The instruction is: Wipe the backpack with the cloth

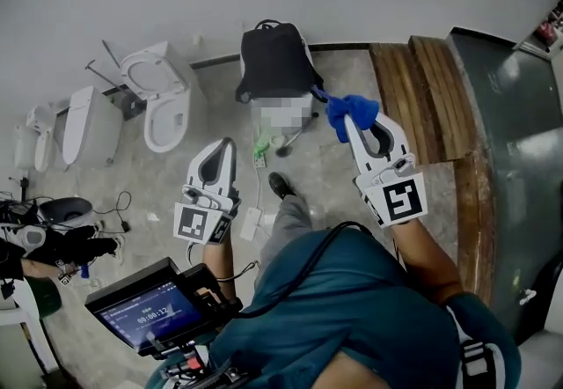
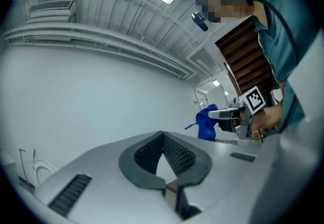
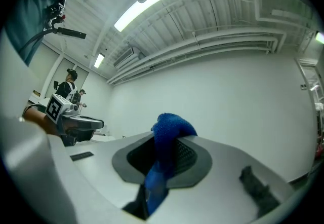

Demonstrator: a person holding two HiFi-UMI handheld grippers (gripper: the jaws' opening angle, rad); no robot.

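A black backpack (image 1: 274,62) stands upright on the floor against the white wall. My right gripper (image 1: 350,120) is shut on a blue cloth (image 1: 352,107), held in the air to the right of and below the backpack, apart from it. In the right gripper view the cloth (image 3: 171,124) bulges out past the jaw tips and hangs down between the jaws of the right gripper (image 3: 163,142). My left gripper (image 1: 230,143) is shut with nothing in it, lower left of the backpack; its jaws meet at the tip (image 2: 163,135). The cloth (image 2: 206,122) also shows in the left gripper view.
Two white toilets (image 1: 160,99) (image 1: 88,125) stand at the left along the wall. Wooden steps (image 1: 422,97) rise at the right. A small green item (image 1: 262,148) lies on the floor below the backpack. A screen device (image 1: 151,305) and cables (image 1: 53,229) sit lower left.
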